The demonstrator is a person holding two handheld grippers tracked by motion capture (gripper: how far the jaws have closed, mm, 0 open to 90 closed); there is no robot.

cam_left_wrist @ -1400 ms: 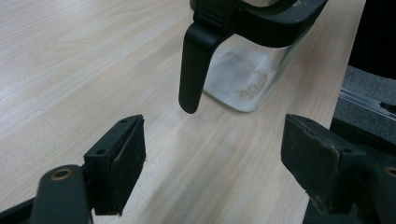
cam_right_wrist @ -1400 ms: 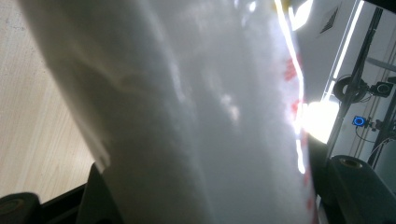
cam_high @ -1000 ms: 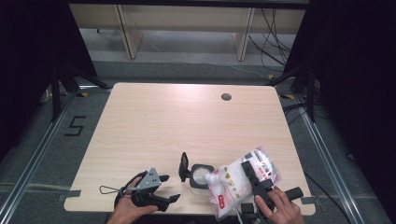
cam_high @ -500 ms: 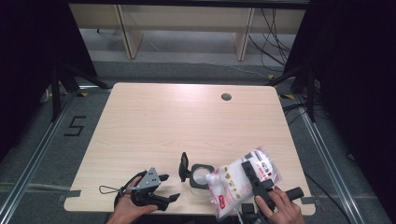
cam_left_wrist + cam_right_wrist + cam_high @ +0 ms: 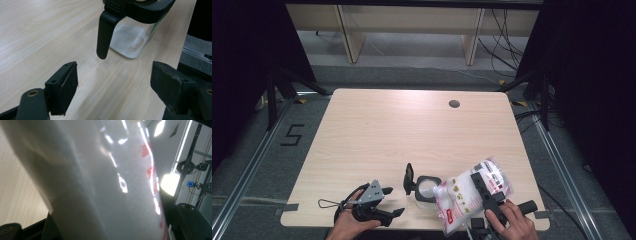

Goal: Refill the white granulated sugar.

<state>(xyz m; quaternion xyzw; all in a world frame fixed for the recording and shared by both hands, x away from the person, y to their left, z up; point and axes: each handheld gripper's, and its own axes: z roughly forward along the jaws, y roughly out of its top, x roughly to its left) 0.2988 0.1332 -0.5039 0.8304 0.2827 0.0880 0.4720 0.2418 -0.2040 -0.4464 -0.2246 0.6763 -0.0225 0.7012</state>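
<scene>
Jaws on your left gripper (image 5: 113, 85) are standing wide apart with nothing between them but bare table (image 5: 402, 130) — in the left gripper view the two black pads are framing pale wood grain, and the jar (image 5: 136, 37) is sitting just ahead of them, clear of both. That jar is a clear glass container with a black rim and a black handle (image 5: 106, 32) hanging down its near side; a thin dusting of white powder is lying across its bottom. In the high view your left hand (image 5: 349, 226) is holding the left gripper (image 5: 393, 201) low at the near edge of the table, pointing right toward the jar (image 5: 426, 189), whose black lid (image 5: 408, 178) is standing flipped up on its left side.

Your right gripper (image 5: 479, 186) is closing on the bag (image 5: 472, 196) — a white plastic pouch with red print, held tilted with its lower end toward the jar's open mouth. In the right gripper view the bag (image 5: 100, 182) is pressing between the jaws, glossy and catching light, with wood showing at the left. Your right hand (image 5: 512, 222) is gripping the handle at the near right corner of the table. The bag's lower corner is lying just beside the jar's rim; you cannot tell whether they are touching.

A dark round grommet hole (image 5: 454, 104) is sitting near the far edge.
</scene>
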